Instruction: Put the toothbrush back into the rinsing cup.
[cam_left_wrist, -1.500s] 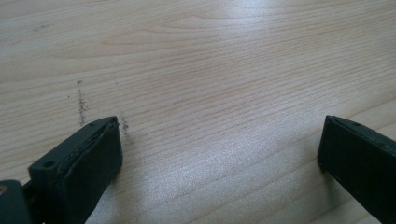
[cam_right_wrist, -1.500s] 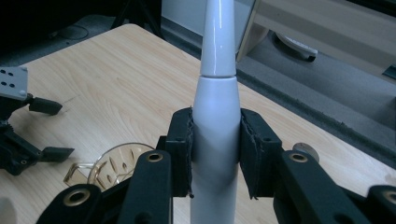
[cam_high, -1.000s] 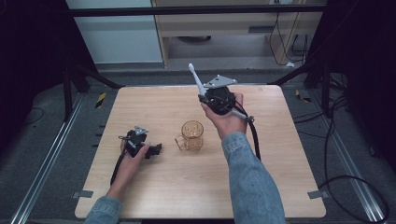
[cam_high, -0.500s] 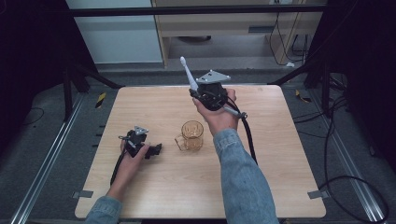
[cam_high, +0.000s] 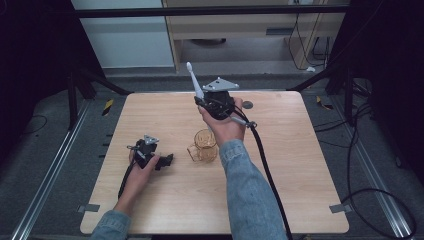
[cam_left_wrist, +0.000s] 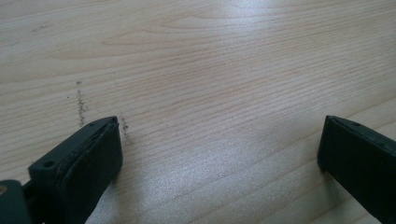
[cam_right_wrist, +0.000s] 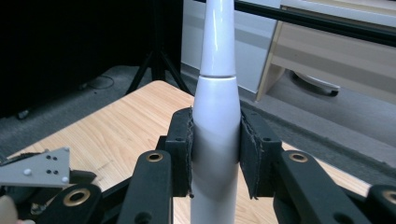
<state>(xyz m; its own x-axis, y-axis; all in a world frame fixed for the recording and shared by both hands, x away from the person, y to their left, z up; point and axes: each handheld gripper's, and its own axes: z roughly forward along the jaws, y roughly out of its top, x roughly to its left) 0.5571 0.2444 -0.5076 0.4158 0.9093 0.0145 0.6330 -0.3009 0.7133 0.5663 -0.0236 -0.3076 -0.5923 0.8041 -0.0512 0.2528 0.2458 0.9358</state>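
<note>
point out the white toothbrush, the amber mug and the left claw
white toothbrush (cam_right_wrist: 215, 135), right gripper view, on its handle between the pads
amber mug (cam_high: 206, 144), high view, on its side wall
left claw (cam_left_wrist: 219, 154), left gripper view, midway between its fingertips

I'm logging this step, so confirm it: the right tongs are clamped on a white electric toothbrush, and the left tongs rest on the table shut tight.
One thing is wrong: the left tongs are open, not shut. The left gripper view shows their jaws standing far apart with bare table between them. The rest holds: the right tongs are clamped on the white electric toothbrush, as the right gripper view shows.
</note>
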